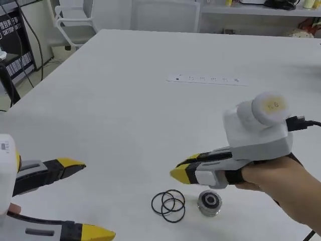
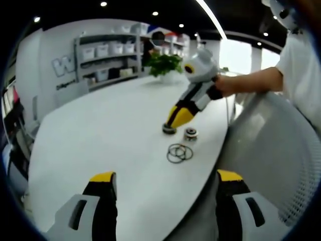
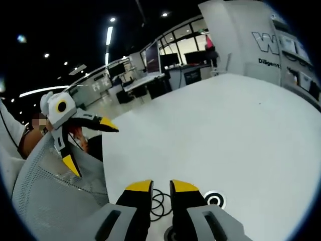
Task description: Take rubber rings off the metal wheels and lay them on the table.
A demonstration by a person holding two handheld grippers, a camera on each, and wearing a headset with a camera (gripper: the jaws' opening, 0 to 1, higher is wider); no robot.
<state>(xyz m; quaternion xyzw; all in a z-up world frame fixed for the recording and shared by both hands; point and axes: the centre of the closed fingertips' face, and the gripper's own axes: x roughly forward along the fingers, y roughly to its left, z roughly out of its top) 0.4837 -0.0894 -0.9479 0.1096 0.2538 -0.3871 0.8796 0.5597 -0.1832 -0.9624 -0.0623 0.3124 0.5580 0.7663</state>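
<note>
Lowest in the head view, at the bottom left, the left gripper (image 1: 98, 199) has its jaws spread wide with nothing between them. Its own view shows bare table (image 1: 125, 100) between the two yellow tips. Next out, low and right of centre, a few thin black rubber rings (image 1: 169, 205) lie flat on the table, overlapping. Just beside them to the right sits a metal wheel (image 1: 209, 202). Just above those, the right gripper (image 1: 175, 172) hovers with its jaws drawn almost together, leaving only a slim gap, and I can see nothing held in it. In the left gripper view a second wheel (image 2: 169, 129) sits right at that gripper's tip. It is darker round its edge, so it may carry a ring yet, but I can't be sure. Farther up the frame lies a white power strip (image 1: 205, 79).

The rings look light, soft and stretchy, likely to flop and cling. I'd pinch one strand at the wheel's rim and peel outward. The wheels look hard, smooth and apt to skid or roll, so the other gripper should pin the wheel by its sides.
</note>
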